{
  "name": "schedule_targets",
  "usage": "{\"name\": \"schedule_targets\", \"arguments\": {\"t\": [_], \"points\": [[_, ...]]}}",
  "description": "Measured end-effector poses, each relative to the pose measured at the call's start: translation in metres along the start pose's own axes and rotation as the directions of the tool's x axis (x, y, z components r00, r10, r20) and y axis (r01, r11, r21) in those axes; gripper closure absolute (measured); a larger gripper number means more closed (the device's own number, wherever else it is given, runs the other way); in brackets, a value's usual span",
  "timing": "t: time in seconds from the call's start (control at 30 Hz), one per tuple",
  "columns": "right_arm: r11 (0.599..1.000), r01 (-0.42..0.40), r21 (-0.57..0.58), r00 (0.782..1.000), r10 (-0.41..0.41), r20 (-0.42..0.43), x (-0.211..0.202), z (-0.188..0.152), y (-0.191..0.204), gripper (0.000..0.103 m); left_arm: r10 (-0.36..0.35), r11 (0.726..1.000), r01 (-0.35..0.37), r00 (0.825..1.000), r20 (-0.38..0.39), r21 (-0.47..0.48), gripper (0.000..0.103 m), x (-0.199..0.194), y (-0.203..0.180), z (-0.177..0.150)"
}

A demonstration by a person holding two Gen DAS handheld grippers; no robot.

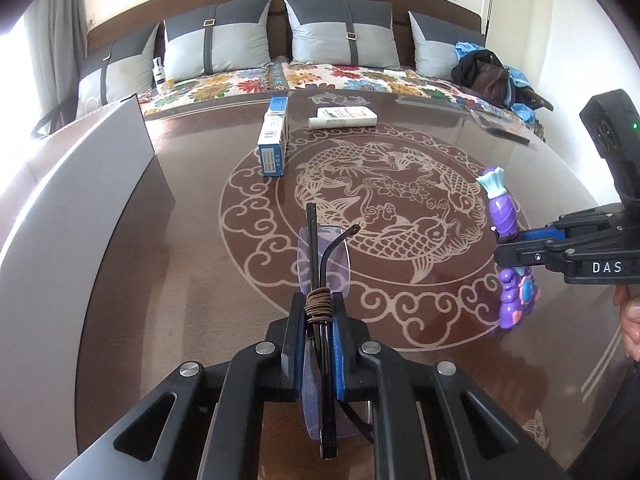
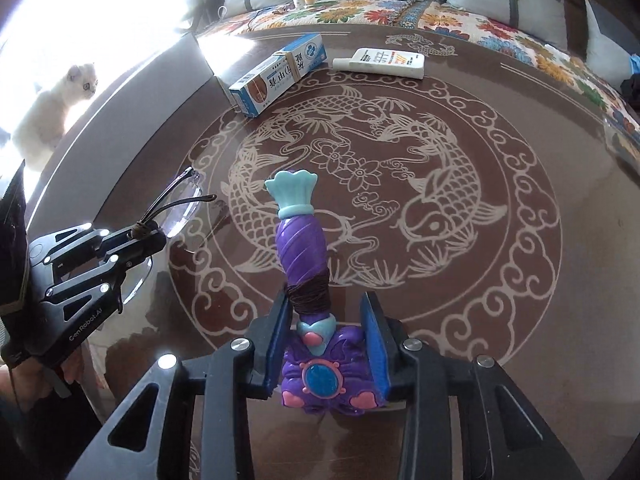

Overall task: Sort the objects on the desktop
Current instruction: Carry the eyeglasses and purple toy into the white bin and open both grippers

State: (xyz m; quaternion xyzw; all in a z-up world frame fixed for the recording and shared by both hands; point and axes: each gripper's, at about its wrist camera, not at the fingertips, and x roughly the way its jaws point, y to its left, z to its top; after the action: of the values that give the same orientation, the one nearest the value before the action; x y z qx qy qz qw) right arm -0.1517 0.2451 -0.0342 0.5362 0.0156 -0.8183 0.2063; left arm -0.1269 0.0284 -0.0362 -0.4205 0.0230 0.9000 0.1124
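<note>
My left gripper (image 1: 319, 320) is shut on a pair of folded rimless glasses (image 1: 320, 256) with black temples bound by brown cord, held above the brown table; it also shows in the right wrist view (image 2: 150, 240) with the glasses (image 2: 182, 204). My right gripper (image 2: 328, 344) is shut on a purple toy (image 2: 306, 256) with a light blue top and a blue oval on its base, held above the table. In the left wrist view the right gripper (image 1: 516, 246) holds the toy (image 1: 506, 216) at the right.
A blue-white box (image 1: 274, 138) (image 2: 280, 74) and a white flat bottle (image 1: 344, 117) (image 2: 384, 62) lie on the far part of the round patterned table (image 1: 180, 240). A grey board (image 1: 80, 200) stands at the left. A white cat (image 2: 60, 108) sits beyond the table's left edge. A sofa with cushions (image 1: 340, 32) lies behind.
</note>
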Motion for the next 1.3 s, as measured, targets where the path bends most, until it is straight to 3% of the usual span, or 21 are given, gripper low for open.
{"name": "schedule_targets", "arguments": {"t": [0.03, 0.23, 0.4, 0.5, 0.63, 0.7, 0.83, 0.9, 0.97, 1.03, 1.1, 1.13, 1.2, 1.3], "points": [[1.000, -0.009, 0.013, 1.000, 0.009, 0.000, -0.005, 0.000, 0.002, 0.084, -0.009, 1.000, 0.009, 1.000, 0.013, -0.021, 0.092, -0.010, 0.005, -0.001], [0.999, -0.034, 0.003, 0.998, 0.034, 0.050, -0.035, 0.024, 0.036, 0.084, -0.010, 0.986, 0.025, 0.996, 0.093, -0.163, 0.092, -0.079, 0.062, -0.001], [0.988, -0.152, -0.035, 0.981, 0.155, 0.113, -0.062, 0.056, 0.105, 0.084, 0.066, 0.962, -0.014, 0.981, 0.181, -0.274, 0.092, -0.152, 0.133, 0.001], [0.959, -0.270, -0.082, 0.950, 0.279, 0.137, -0.071, 0.078, 0.168, 0.084, 0.152, 0.939, -0.084, 0.972, 0.182, -0.334, 0.092, -0.181, 0.186, -0.003], [0.902, -0.398, -0.164, 0.900, 0.419, 0.122, -0.062, 0.101, 0.266, 0.084, 0.227, 0.894, -0.170, 0.970, 0.092, -0.414, 0.092, -0.190, 0.257, -0.023], [0.881, -0.426, -0.206, 0.887, 0.452, 0.096, -0.047, 0.106, 0.314, 0.084, 0.254, 0.879, -0.220, 0.967, 0.027, -0.423, 0.092, -0.181, 0.283, -0.035], [0.859, -0.447, -0.251, 0.886, 0.463, 0.007, 0.002, 0.107, 0.390, 0.084, 0.306, 0.844, -0.324, 0.945, -0.111, -0.427, 0.090, -0.155, 0.315, -0.057], [0.857, -0.442, -0.266, 0.893, 0.449, -0.036, 0.029, 0.104, 0.417, 0.082, 0.340, 0.813, -0.383, 0.924, -0.175, -0.439, 0.079, -0.148, 0.326, -0.070], [0.871, -0.424, -0.247, 0.904, 0.422, -0.067, 0.052, 0.102, 0.431, 0.061, 0.355, 0.797, -0.401, 0.916, -0.186, -0.452, 0.041, -0.149, 0.330, -0.080], [0.874, -0.440, -0.206, 0.896, 0.442, -0.041, 0.056, 0.100, 0.425, 0.049, 0.381, 0.789, -0.402, 0.913, -0.143, -0.465, 0.024, -0.162, 0.328, -0.089], [0.876, -0.444, -0.186, 0.890, 0.456, 0.022, 0.046, 0.098, 0.409, 0.036, 0.393, 0.793, -0.393, 0.914, -0.102, -0.465, 0.023, -0.173, 0.321, -0.093], [0.881, -0.434, -0.188, 0.891, 0.451, 0.058, 0.038, 0.096, 0.398, 0.024, 0.395, 0.795, -0.390, 0.914, -0.092, -0.464, 0.023, -0.177, 0.317, -0.093], [0.905, -0.374, -0.201, 0.903, 0.405, 0.144, 0.021, 0.088, 0.367, 0.013, 0.389, 0.805, -0.374, 0.919, -0.067, -0.460, 0.023, -0.181, 0.305, -0.092], [0.957, -0.222, -0.189, 0.932, 0.265, 0.246, 0.005, 0.068, 0.304, 0.007, 0.353, 0.841, -0.321, 0.936, -0.008, -0.436, 0.023, -0.187, 0.276, -0.084]]}}
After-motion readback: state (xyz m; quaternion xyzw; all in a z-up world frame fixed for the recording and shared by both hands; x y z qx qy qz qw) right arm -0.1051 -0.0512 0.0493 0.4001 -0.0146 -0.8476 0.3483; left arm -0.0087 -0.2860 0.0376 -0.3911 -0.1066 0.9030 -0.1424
